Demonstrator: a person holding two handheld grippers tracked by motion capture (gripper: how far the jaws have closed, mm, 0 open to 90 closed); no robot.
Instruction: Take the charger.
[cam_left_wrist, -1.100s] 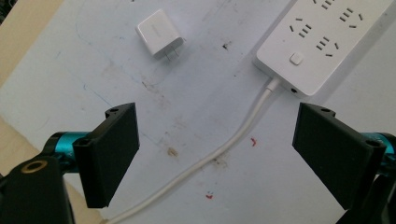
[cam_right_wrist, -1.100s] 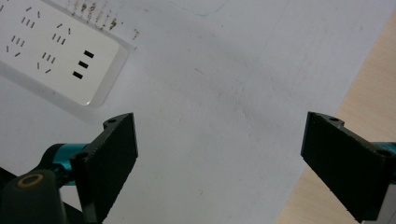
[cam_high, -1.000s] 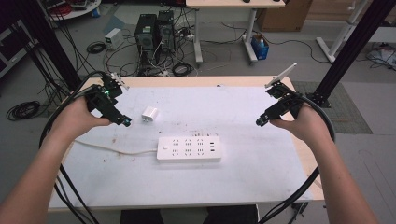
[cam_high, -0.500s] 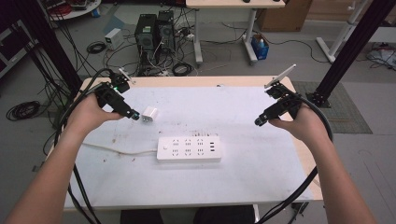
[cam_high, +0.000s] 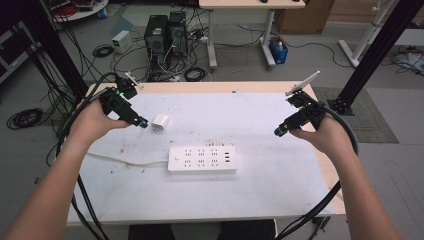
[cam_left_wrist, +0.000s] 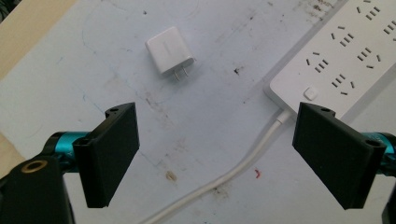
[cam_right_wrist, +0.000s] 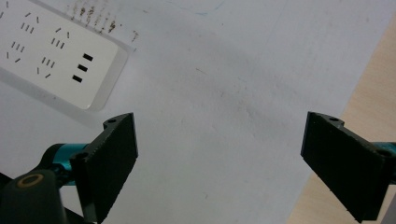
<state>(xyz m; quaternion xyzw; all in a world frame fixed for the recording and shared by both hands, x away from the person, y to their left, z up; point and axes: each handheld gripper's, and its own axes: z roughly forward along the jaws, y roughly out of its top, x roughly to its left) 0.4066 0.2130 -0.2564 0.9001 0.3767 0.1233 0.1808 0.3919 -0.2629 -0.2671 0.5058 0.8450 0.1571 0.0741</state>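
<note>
Left gripper (cam_high: 142, 123), jaws apart, sits just beside a white charger (cam_high: 160, 121); no readable writing. Right gripper (cam_high: 278, 132) is open too.

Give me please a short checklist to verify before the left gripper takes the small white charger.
1. Left gripper open: ok, its fingers stand wide apart in the left gripper view.
2. Charger free: ok, it lies alone on the table, nothing touches it.
3. Fingers around the charger: not ok, it lies ahead of them, not between.
4. Prongs: ok, two visible, pointing toward the gripper.
5. Power strip sockets free: ok, nothing is plugged in.
6. Right gripper out of the way: ok, open, over bare table at the right side.
</note>
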